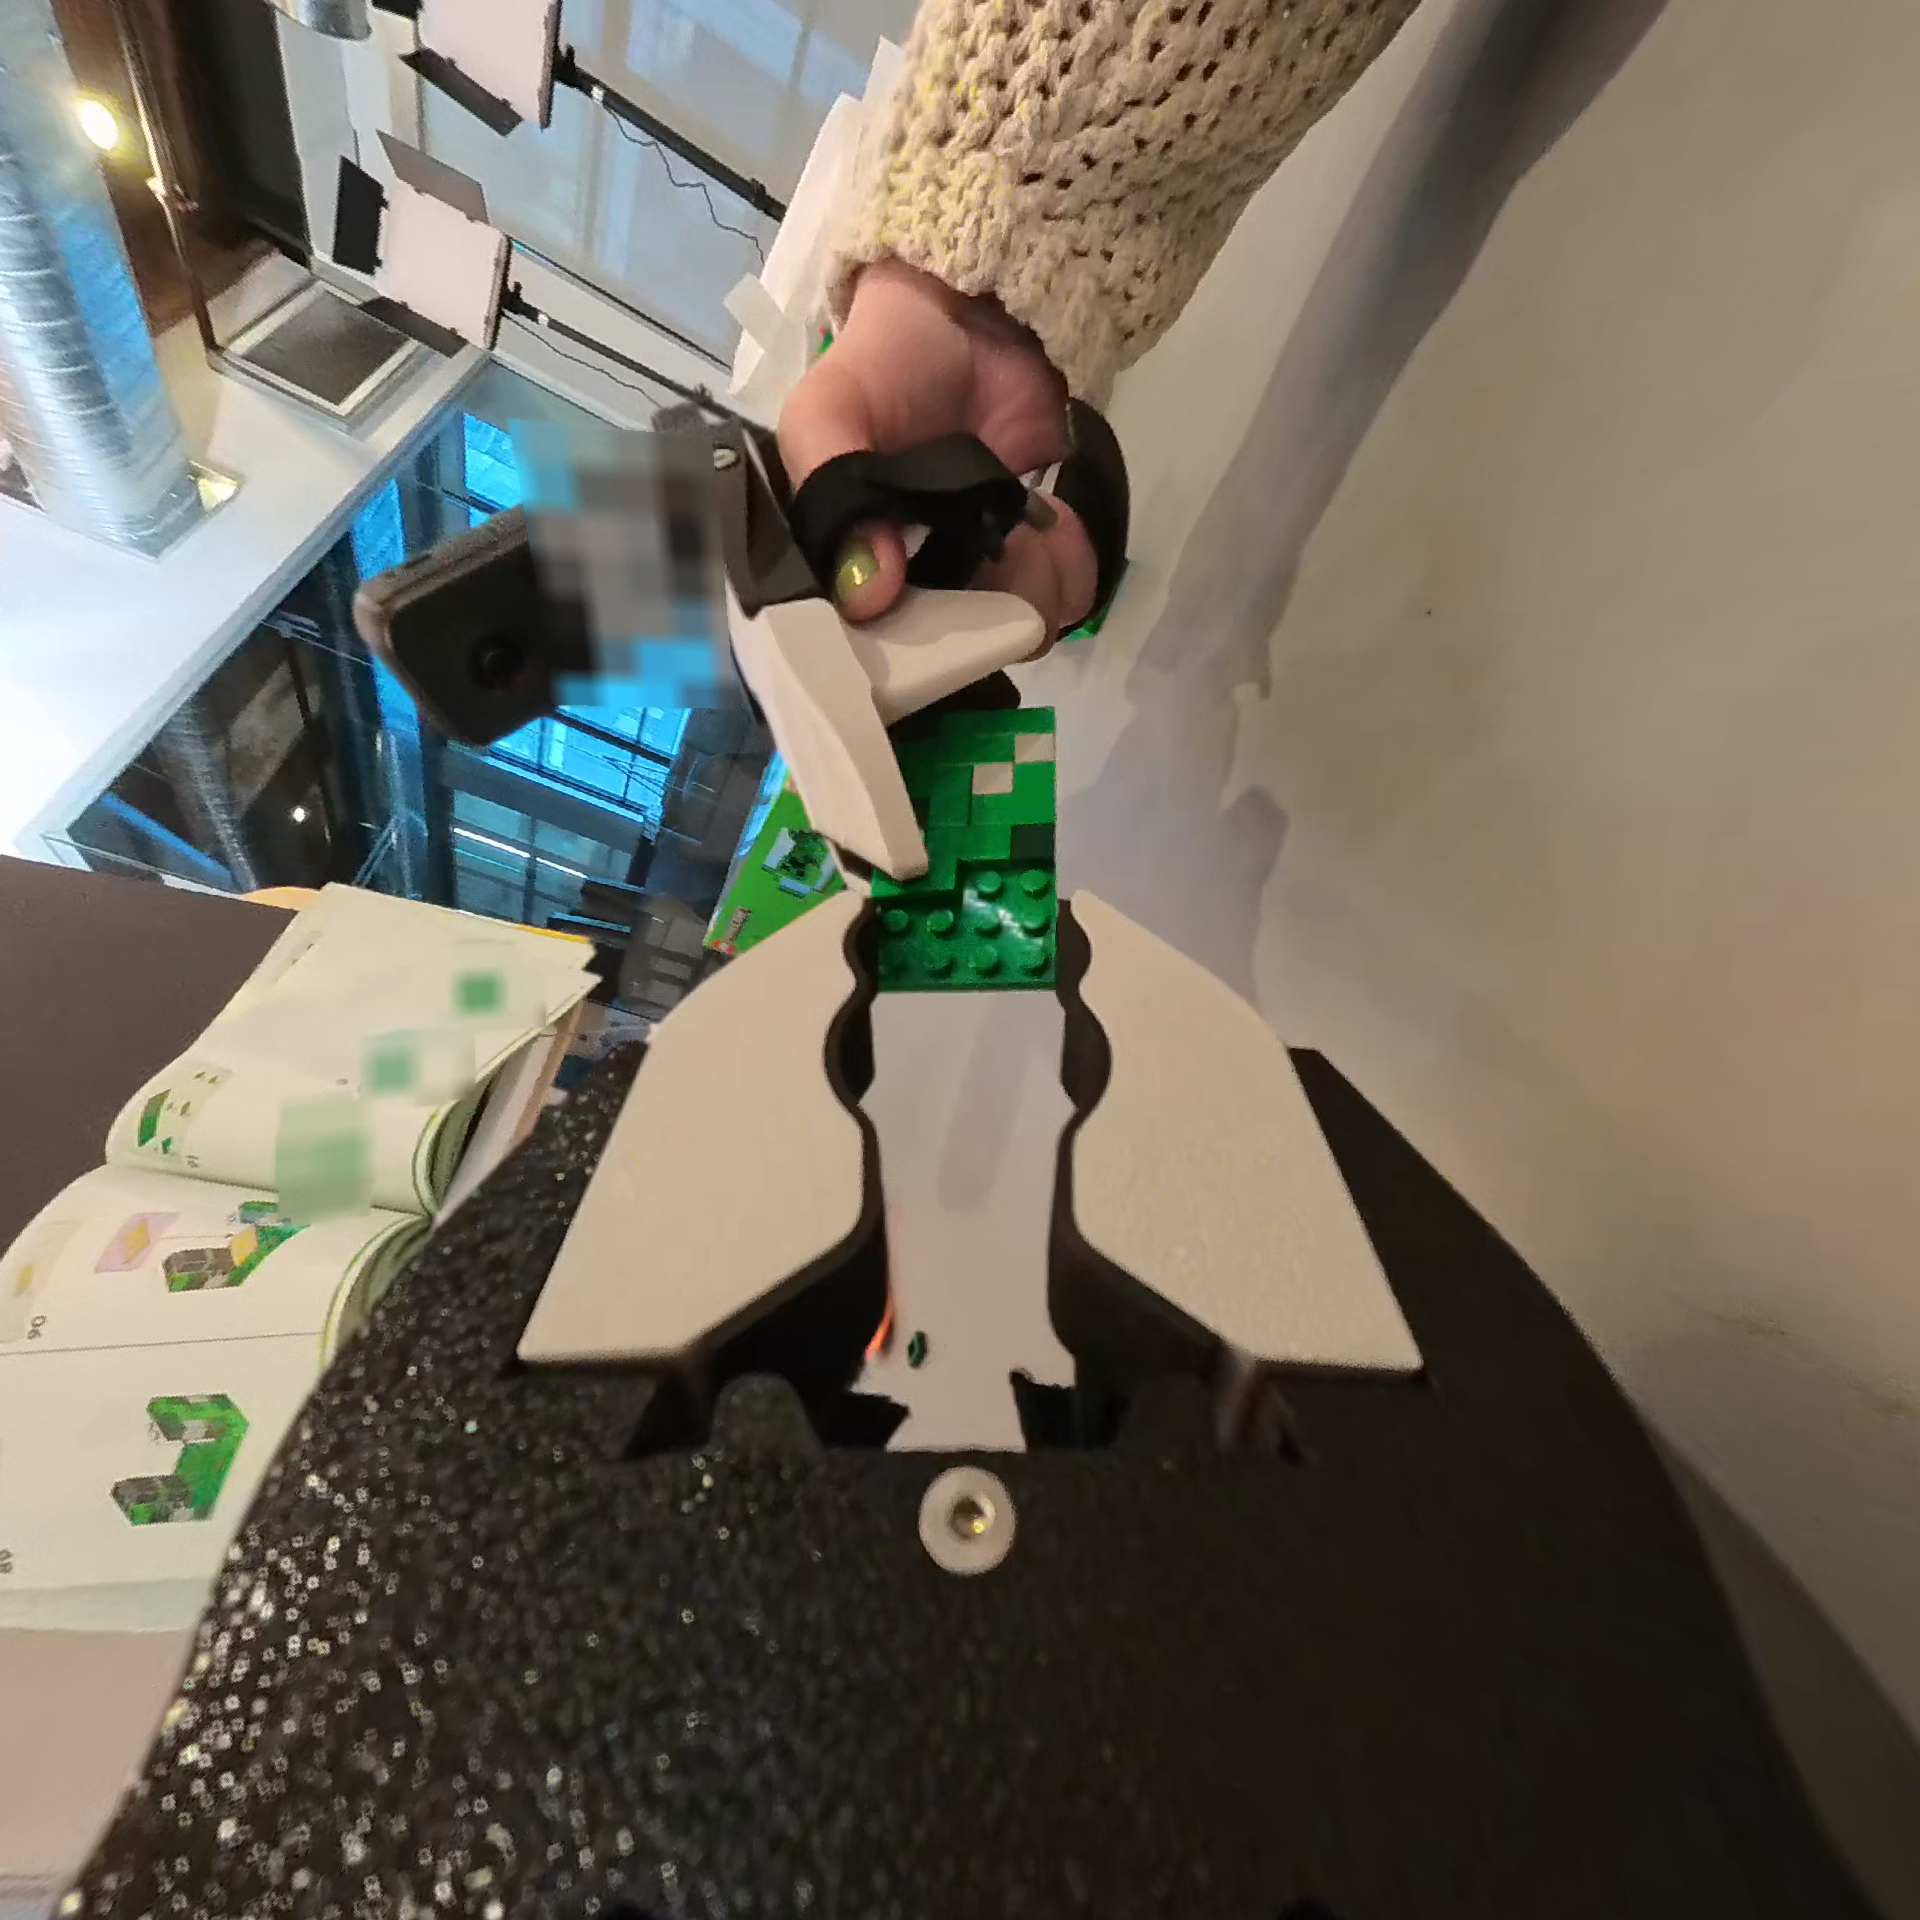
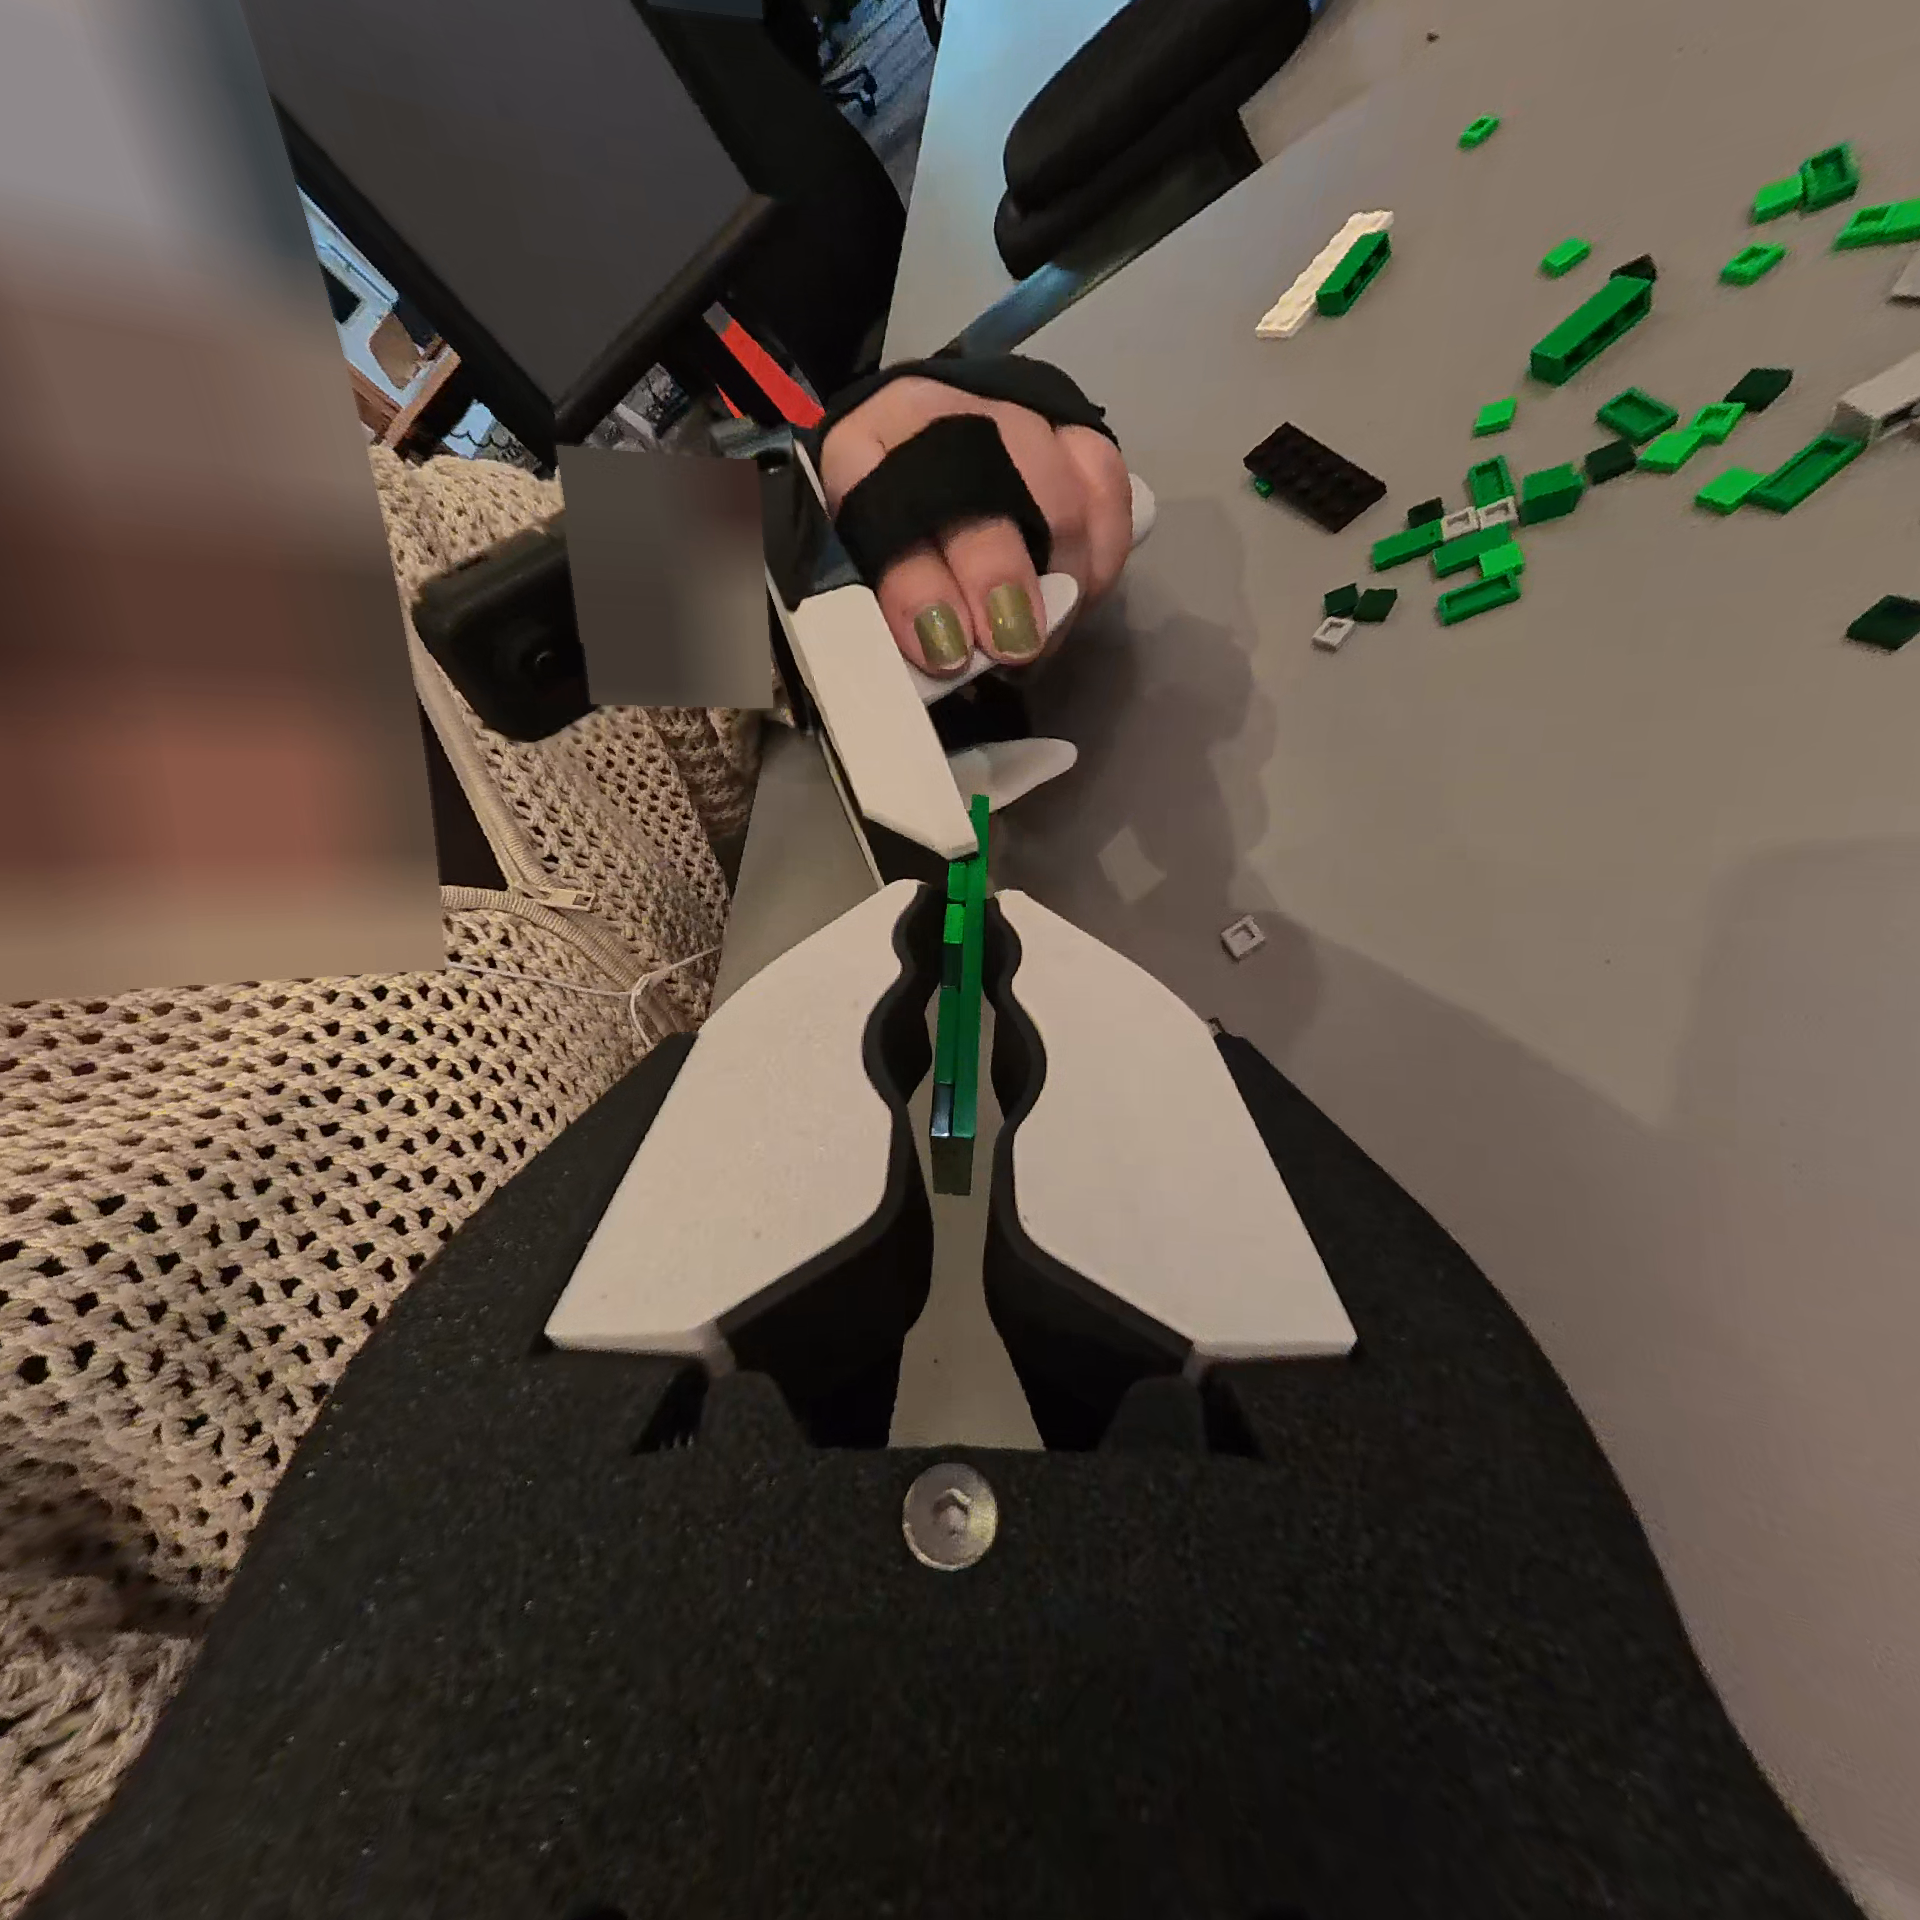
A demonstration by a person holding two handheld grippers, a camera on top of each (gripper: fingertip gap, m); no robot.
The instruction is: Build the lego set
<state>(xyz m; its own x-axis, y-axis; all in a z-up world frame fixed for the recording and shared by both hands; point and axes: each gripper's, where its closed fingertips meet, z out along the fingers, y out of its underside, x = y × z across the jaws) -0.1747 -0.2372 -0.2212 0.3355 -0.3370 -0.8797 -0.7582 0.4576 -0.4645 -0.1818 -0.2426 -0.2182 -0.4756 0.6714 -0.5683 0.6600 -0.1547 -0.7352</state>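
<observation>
A flat green Lego plate assembly (image 1: 971,831), with studs at its near end and light and dark green tiles farther off, is held in the air between both grippers. My left gripper (image 1: 971,925) is shut on its studded near end. In the right wrist view the assembly (image 2: 961,1039) shows edge-on, and my right gripper (image 2: 961,902) is shut on it. One white finger (image 1: 852,758) of the right gripper lies over the assembly's far part in the left wrist view. A finger (image 2: 894,727) of the left gripper meets its far end in the right wrist view.
Several loose green pieces (image 2: 1507,520), a black plate (image 2: 1314,473) and a white plate (image 2: 1320,275) lie on the grey table (image 2: 1455,1039). A small grey tile (image 2: 1242,935) lies nearer. An open instruction booklet (image 1: 208,1195) and a green box (image 1: 779,862) stand to the left. My left and right fingertips are right by each other.
</observation>
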